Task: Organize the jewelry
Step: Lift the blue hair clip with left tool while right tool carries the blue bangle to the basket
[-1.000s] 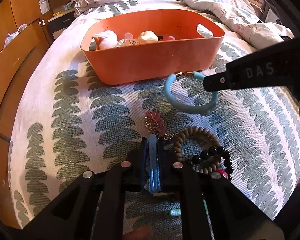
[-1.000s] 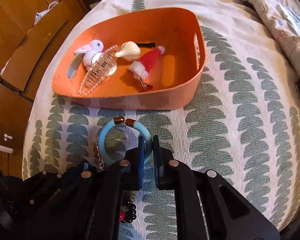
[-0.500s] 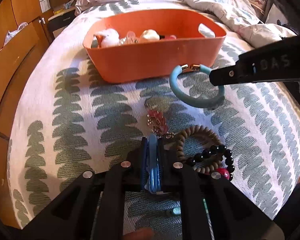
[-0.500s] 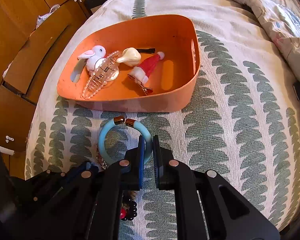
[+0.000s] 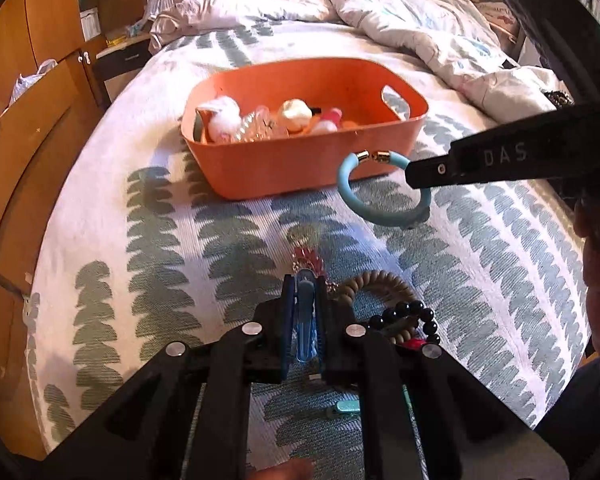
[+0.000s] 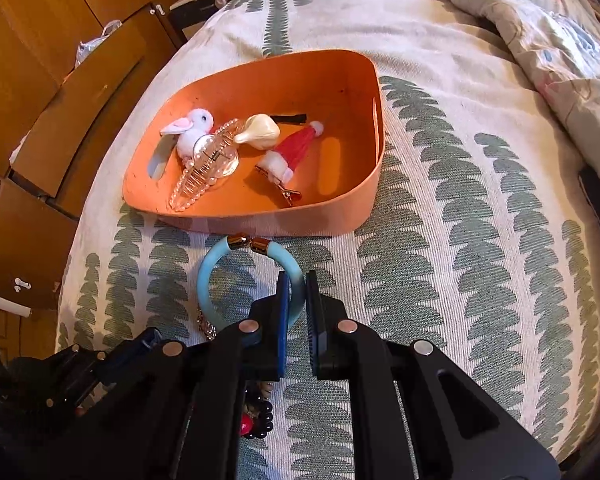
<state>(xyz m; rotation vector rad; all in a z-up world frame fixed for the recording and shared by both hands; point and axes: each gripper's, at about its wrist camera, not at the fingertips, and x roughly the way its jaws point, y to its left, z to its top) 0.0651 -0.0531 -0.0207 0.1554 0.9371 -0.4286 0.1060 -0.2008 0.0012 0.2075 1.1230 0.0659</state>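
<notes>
1. Nearest you, your left gripper (image 5: 304, 308) is closed on a slim blue clip (image 5: 306, 320), pinched upright between the pads. It sits low over the near part of the bed (image 5: 111, 216), which suits a wait while the other hand works.
2. Just beyond and to the right of that gripper lies the unsorted pile: a beige bead bracelet (image 5: 374, 282), a black bead bracelet (image 5: 412, 316) touching it, and a red charm (image 5: 310, 258) just ahead of the fingertips. A small teal piece (image 5: 346, 408) lies under the gripper frame. These stay on the bed because, as I judge it, their turn has not come.
3. Further out, your right gripper (image 6: 297, 292) is clamped on the near-right arc of the blue bangle (image 6: 207, 280). Gripping the rim edge-on keeps its gold-capped opening pointing towards the basket. From the left wrist view the bangle looks lifted off the bed, just short of the basket's near wall.
4. Beyond it stands the orange basket (image 6: 364, 196), mid-bed. It already holds a white bunny (image 6: 193, 132), a pearl comb clip (image 6: 203, 168), a cream shell clip (image 6: 259, 132), a Santa hat clip (image 6: 293, 152) and a black hairpin (image 6: 287, 119), mostly towards its left side. The right half of its floor is bare, so I judge that the easy spot for the bangle.
5. Farthest off, a rumpled duvet (image 5: 400, 12) lies at the head of the bed.
</notes>
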